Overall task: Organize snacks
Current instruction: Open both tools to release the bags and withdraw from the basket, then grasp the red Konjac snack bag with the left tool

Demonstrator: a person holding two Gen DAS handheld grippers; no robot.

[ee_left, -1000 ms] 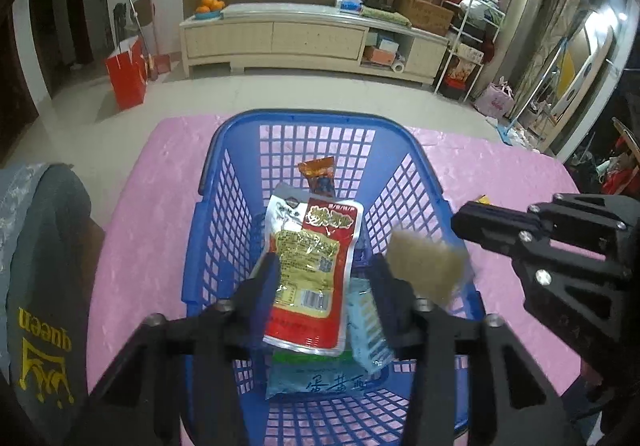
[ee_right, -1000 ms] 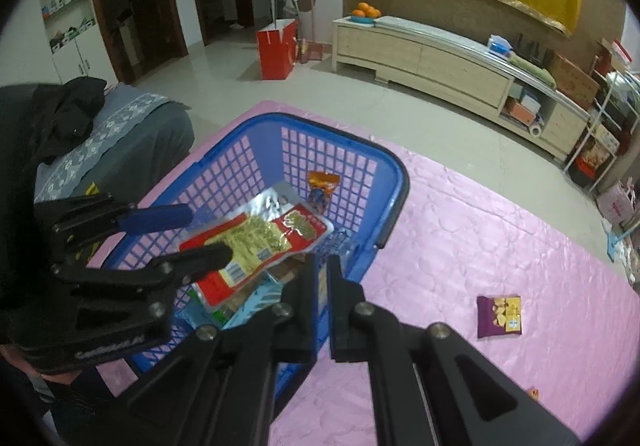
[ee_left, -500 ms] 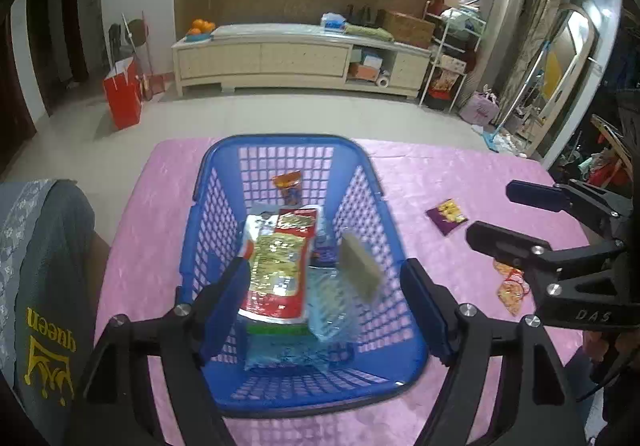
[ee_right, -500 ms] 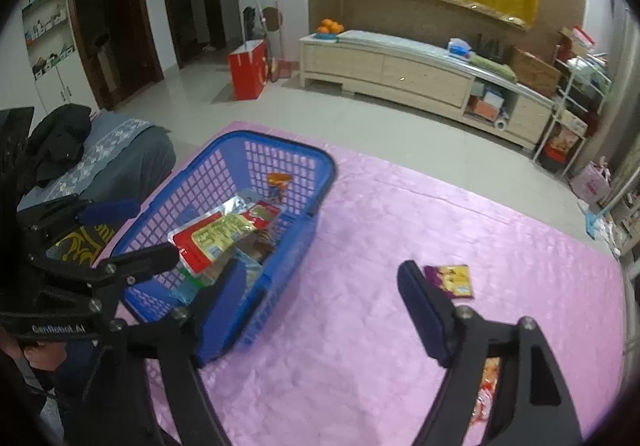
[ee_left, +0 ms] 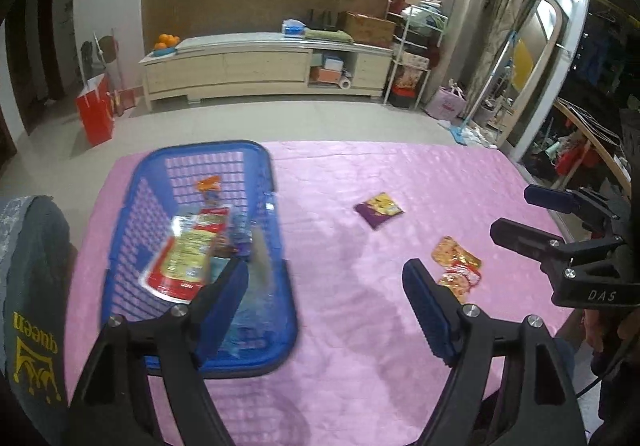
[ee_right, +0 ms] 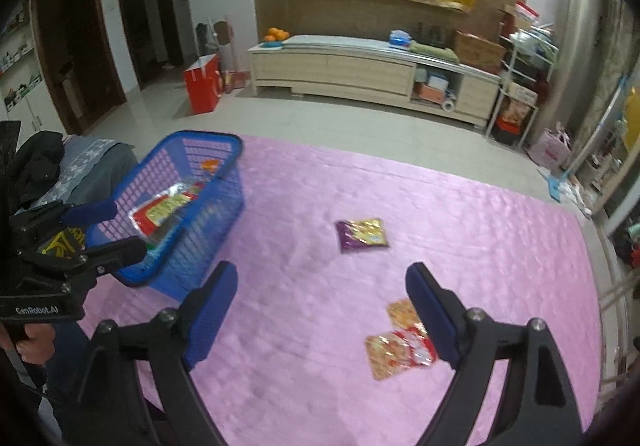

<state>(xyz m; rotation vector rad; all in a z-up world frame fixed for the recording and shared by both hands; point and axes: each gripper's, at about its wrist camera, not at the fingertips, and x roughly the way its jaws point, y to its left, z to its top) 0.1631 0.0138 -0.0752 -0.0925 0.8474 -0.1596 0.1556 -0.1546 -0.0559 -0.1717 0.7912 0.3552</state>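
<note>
Snacks left to gather lie on the pink tabletop [ee_right: 460, 206], out to the right of the blue basket [ee_right: 208, 222]. Two overlapping orange-and-red packets [ee_right: 400, 350] sit low in the right wrist view, touching the inner edge of the right gripper's [ee_right: 322, 310] right-hand finger and partly hidden behind it. The purple packet [ee_right: 362, 235] lies farther out, about midway between the fingers and well ahead of them, its long side running across the view.

The right gripper's fingers have just been opening and stand spread with nothing between them. The left gripper [ee_left: 324, 294] has likewise been opening and is spread and empty, its left finger over the basket's near right wall, where several packets already lie.

The right hand looks nearer to both loose lots; the orange-and-red pair is closest, calling for a small shift right and down.
</note>
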